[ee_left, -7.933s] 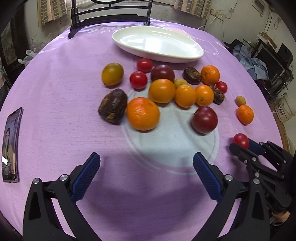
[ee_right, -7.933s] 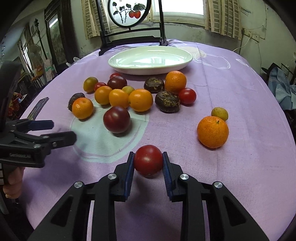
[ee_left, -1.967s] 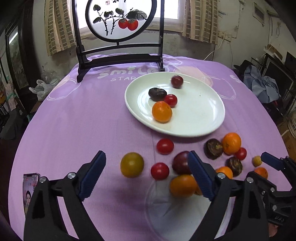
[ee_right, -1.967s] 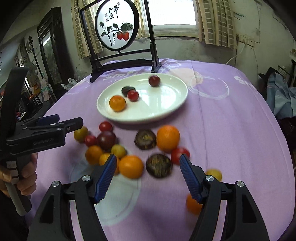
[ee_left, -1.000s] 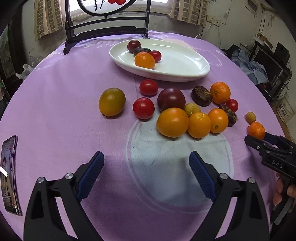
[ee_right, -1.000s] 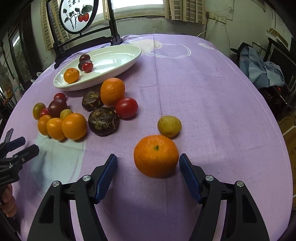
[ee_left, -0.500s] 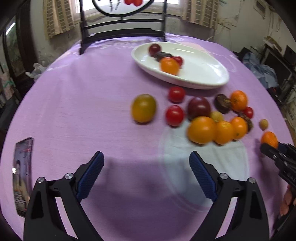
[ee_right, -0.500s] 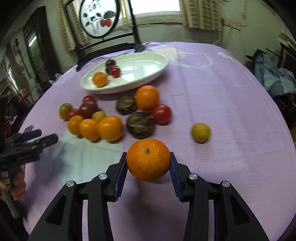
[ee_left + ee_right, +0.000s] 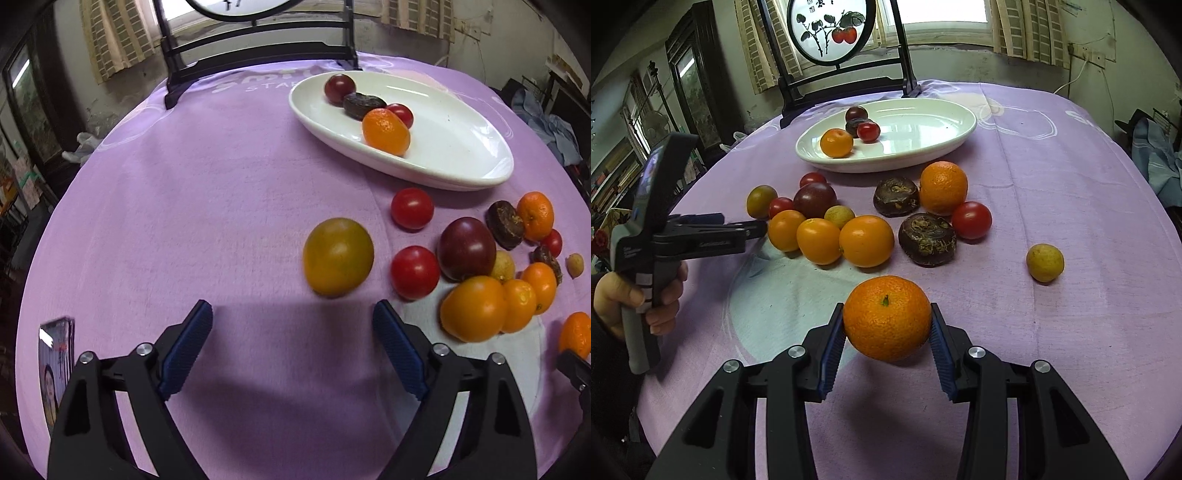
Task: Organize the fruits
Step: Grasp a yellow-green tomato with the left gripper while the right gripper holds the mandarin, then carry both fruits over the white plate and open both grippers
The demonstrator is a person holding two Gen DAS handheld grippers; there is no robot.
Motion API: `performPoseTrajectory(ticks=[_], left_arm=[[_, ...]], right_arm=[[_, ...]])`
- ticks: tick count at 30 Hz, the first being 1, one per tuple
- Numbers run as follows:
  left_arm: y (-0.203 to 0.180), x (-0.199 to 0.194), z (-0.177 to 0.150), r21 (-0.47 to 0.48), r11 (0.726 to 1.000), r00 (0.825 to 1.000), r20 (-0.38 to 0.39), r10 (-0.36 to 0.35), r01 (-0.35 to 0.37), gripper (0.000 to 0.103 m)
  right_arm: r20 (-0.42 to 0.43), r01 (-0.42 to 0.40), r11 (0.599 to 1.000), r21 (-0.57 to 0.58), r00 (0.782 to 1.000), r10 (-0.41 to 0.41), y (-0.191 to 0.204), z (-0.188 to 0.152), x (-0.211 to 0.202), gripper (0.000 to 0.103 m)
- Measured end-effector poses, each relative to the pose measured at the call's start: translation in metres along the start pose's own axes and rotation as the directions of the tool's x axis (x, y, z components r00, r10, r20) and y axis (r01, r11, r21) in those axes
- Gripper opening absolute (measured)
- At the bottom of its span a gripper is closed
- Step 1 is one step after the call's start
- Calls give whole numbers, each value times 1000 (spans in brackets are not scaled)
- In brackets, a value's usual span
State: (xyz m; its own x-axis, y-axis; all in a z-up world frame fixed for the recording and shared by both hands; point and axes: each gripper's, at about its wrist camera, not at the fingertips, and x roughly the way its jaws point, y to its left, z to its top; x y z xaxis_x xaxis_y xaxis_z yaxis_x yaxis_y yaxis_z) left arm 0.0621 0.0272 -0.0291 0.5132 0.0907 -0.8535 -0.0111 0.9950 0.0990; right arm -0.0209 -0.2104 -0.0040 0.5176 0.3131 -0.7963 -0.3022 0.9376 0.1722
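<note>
Mandarin (image 9: 887,318) sits clamped between the blue pads of the right claw (image 9: 887,338), both pads pressing its sides, and it appears raised just clear of the purple-clothed surface (image 9: 1052,332), with its shadow below it. Judgement: the step in hand is carrying this fruit to the white oval dish (image 9: 945,147), which already holds a small orange, a red tomato, a dark plum and a dark brown fruit grouped at its left end.

Recommendations for the carry:
- Keep the grip as it is; the pads bear near the widest part of the fruit, so any slackening risks a drop
- Lift higher before travelling, since the loose heap of oranges, tomatoes and two dark, rough-skinned fruits lies directly between claw and dish
- Clear the dish rim, lower into the bare right half, and release only once the fruit rests on the glaze, or it may roll

Left claw (image 9: 291,345) holds nothing; its jaws stand wide and are closing slightly. The yellow-green tomato (image 9: 338,256) lies just beyond its tips, apart from both pads. Judgement: centre it between the pads before closing, as it is off toward the right pad
</note>
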Motion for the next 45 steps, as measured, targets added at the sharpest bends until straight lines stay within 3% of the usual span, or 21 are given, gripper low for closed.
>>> performPoseTrajectory(ticks=[2, 7, 15, 21, 27, 32, 37, 45], left_arm=[[-4, 3, 5, 42, 999, 1000, 20, -5, 4, 84], [-9, 7, 19, 73, 992, 994, 28, -104, 101, 37], [-15, -9, 9, 66, 987, 989, -7, -146, 146, 36], [-18, -56, 17, 81, 980, 978, 89, -188, 181, 36], [-33, -74, 56, 79, 980, 970, 150, -193, 183, 36], [-58, -57, 91, 65, 972, 965, 122, -232, 225, 36], [-81, -23, 110, 39, 968, 968, 40, -249, 248, 36], [-93, 20, 130, 19, 976, 976, -17, -219, 219, 36]], right_arm=[[5, -7, 1000, -4, 1000, 7, 0, 1, -2, 44], [12, -12, 1000, -15, 1000, 12, 3, 1, -5, 44], [36, -2, 1000, -17, 999, 2, 1, 2, -16, 44], [87, 20, 999, -50, 996, -15, 2, 24, -30, 44], [196, 48, 991, -122, 980, -23, 16, 70, -39, 44], [209, 65, 988, -137, 977, -36, 14, 107, -10, 44], [127, 87, 987, -132, 989, -71, 3, 130, 37, 45], [110, 102, 981, -167, 990, -84, -4, 143, 67, 45]])
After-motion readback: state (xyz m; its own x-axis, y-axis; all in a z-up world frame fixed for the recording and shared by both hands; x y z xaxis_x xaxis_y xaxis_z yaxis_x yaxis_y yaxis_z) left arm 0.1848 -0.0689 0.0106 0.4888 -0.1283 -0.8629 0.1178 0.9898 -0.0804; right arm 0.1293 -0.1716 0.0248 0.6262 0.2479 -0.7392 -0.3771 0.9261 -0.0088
